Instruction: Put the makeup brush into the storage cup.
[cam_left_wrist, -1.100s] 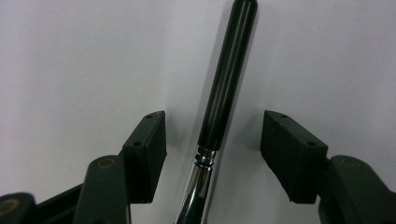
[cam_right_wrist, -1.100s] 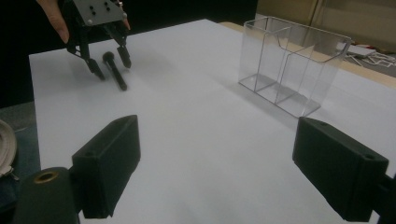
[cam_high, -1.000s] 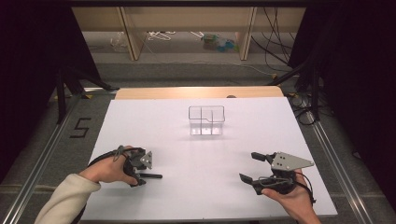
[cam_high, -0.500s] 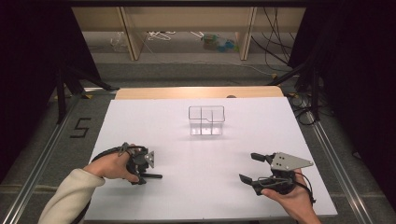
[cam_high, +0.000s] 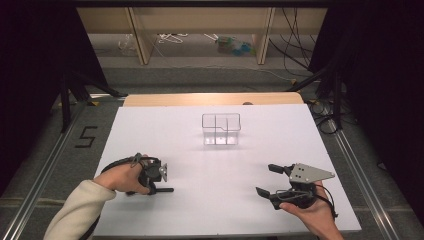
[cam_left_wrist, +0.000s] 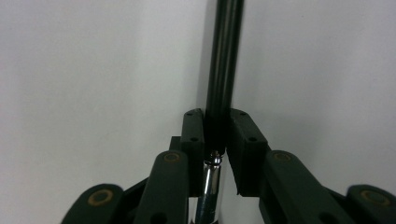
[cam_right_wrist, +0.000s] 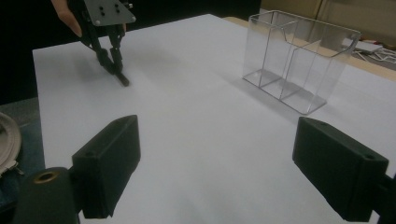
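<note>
Where the floor reads "5" (cam_high: 86, 136), left gripper (cam_high: 159, 181) clamps a black pen (cam_left_wrist: 224, 65).

My left claw (cam_left_wrist: 215, 135) has just been closing and now its two black jaws clamp a thin black rod (cam_left_wrist: 225, 60). The rod runs straight up and away over the white desk (cam_left_wrist: 93, 70). A shiny metal piece (cam_left_wrist: 209, 186) sits between the jaws below it.

White table (cam_high: 215, 165) evenly bright from overhead, surroundings dark; soft shadows only, no harsh glare. Left gripper view: black rod (cam_left_wrist: 224, 65) between the jaws slightly soft, jaw bases at bottom blurred. Right gripper view: near jaws out of focus, clear box (cam_right_wrist: 299, 60) beyond them sharper.
</note>
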